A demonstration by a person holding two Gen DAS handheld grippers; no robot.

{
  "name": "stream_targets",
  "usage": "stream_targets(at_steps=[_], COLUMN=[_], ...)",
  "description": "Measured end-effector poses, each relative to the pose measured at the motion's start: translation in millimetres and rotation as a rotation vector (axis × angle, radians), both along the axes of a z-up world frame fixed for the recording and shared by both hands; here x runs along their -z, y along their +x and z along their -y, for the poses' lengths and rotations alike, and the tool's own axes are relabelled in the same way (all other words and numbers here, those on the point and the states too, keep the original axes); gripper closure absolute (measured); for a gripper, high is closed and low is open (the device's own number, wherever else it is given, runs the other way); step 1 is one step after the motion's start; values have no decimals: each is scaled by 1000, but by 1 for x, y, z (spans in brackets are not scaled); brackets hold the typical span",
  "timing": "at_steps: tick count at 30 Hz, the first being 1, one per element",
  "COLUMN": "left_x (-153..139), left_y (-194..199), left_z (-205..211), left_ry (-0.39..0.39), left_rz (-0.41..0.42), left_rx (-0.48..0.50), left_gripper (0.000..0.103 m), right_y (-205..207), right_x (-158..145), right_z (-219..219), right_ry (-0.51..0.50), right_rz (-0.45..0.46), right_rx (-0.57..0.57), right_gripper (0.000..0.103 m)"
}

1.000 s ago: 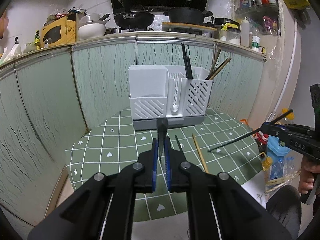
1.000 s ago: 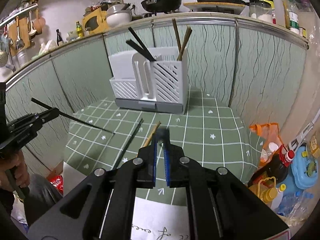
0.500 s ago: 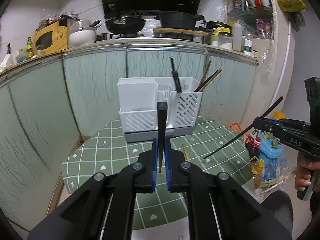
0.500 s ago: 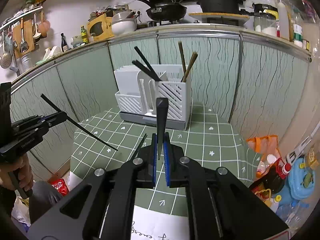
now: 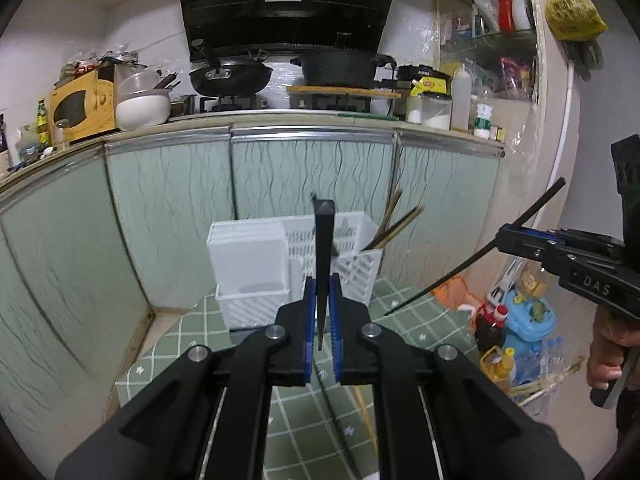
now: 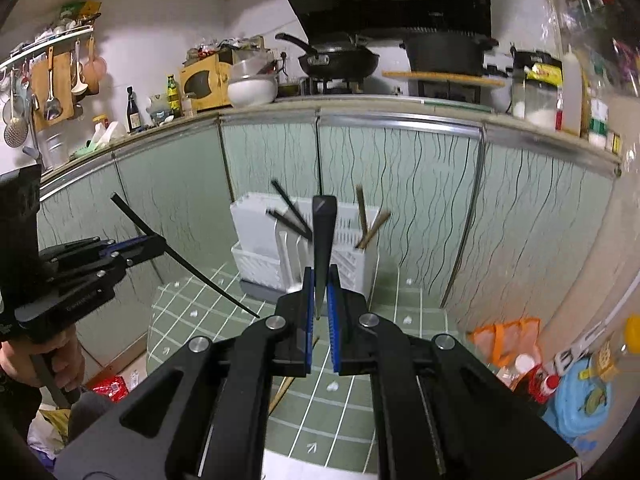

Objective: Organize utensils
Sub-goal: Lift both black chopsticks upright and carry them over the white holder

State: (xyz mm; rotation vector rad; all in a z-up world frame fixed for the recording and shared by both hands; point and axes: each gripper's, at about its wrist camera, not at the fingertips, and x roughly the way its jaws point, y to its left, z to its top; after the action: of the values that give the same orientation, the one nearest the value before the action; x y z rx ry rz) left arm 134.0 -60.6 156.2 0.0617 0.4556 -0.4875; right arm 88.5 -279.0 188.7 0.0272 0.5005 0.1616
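Each gripper holds one black chopstick. My left gripper [image 5: 321, 312] is shut on a black chopstick [image 5: 323, 248] that stands upright before the white utensil holder [image 5: 256, 264]. My right gripper [image 6: 319, 304] is shut on another black chopstick [image 6: 323, 240], also upright, in front of the holder [image 6: 260, 248]. The holder stands at the back of the green checked table [image 5: 192, 332] and contains black chopsticks [image 6: 290, 216] and wooden ones [image 6: 368, 224]. A wooden chopstick [image 6: 286, 384] lies on the table below my right gripper. The other hand's gripper shows at the side in each view.
Green cabinet doors [image 5: 168, 208] stand right behind the table, with a counter of pans and jars above. Bottles and a blue container [image 5: 528, 320] stand on the floor at the right. An orange bag [image 6: 508, 336] lies beside the table.
Both grippers have risen well above the table with their chopsticks, which now stand upright. The holder looks lower and farther in both views.
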Motion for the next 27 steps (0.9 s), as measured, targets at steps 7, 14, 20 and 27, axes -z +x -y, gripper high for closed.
stream_targets(at_steps=[7,14,20,27], left_x=[-33,-65,-68,-40], left_y=[26,56,94,135], left_z=[15,35,58,72], left_ry=[-35,-66,-50,-23], left_rz=[2,21,10,-51], left_rx=[25,44,57,41], left_gripper=[97,97,97,97], right_y=[31,74,107,146], right_x=[-38,-63,-66,-39], right_z=[7,15,17,29], right_ry=[0,-3,-11,-11], right_rz=[27,11,-13,-80], right_rx=[3,-5,-15,-7], right_gripper=[97,97,97,97])
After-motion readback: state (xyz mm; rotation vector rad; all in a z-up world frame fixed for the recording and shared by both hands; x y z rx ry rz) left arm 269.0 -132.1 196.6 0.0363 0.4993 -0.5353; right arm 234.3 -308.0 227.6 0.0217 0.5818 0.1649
